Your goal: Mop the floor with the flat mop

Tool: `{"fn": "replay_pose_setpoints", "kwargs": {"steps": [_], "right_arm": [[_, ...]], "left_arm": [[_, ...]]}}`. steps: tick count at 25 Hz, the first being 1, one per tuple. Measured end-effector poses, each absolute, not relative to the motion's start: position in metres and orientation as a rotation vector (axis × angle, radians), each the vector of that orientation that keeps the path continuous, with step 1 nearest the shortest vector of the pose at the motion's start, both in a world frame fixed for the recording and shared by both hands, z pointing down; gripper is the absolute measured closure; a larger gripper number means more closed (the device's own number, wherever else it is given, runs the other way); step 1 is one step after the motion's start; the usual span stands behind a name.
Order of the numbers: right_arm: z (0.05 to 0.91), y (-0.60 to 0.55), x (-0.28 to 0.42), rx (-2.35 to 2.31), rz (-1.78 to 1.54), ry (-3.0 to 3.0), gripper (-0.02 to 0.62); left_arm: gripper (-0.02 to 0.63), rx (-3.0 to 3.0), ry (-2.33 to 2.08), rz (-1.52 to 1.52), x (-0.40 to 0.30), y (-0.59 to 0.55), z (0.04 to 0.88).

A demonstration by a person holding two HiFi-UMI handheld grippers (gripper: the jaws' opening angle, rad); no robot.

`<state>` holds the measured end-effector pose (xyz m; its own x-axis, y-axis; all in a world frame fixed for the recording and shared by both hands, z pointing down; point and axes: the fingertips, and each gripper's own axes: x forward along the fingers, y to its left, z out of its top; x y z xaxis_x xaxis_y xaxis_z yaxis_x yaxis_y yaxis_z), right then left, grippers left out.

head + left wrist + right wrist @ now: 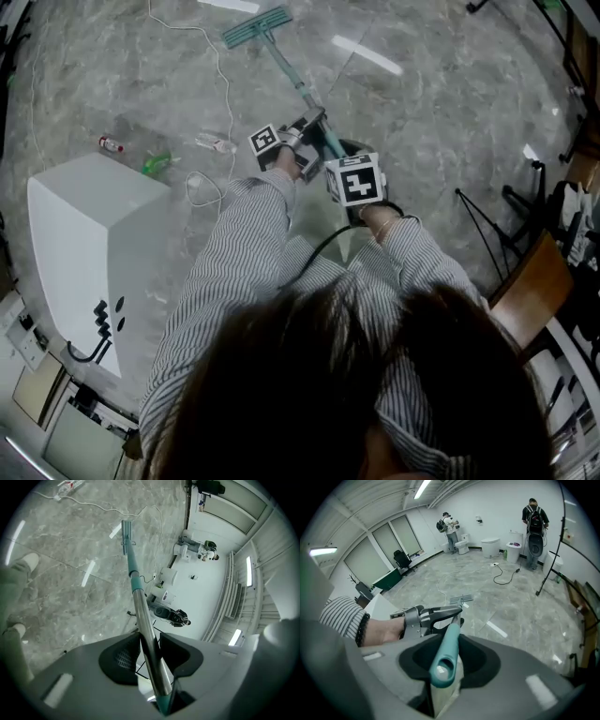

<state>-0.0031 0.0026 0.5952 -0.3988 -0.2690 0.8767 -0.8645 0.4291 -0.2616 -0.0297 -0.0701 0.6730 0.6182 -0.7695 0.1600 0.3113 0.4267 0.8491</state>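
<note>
Bright ceiling strips glare off floor [441, 112]; fisheye-bent edges

Lab hall: marbled floor [450, 112], freestanding toilets [491, 546]

Mop handle [292, 80] top hidden behind right gripper [345, 155]; chair [534, 281] cut by right edge.

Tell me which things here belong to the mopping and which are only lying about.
Belong to the job: flat mop, its handle clamped in the left gripper and right gripper; the floor.

Only lying about: clear bottle, red-capped bottle, white cable, white box.
</note>
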Motion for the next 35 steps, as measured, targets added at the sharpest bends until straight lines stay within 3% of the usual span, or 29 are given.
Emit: {"fn": "replay_pose_setpoints", "kwargs": {"steps": [19, 35], "right_arm": [[0.574, 0.237, 0.184, 0.924, 0.934, -1.919, 0.482], [0.572, 0.31, 0.253, 0.871, 0.916, -1.905, 0.482]], "left_arm": [[0.468, 0.862, -0.6, -0.841, 0.151, 0.171, 0.655], [0.466, 0.89, -0.597, -0.775, 0.219, 0.246, 0.654]]}}
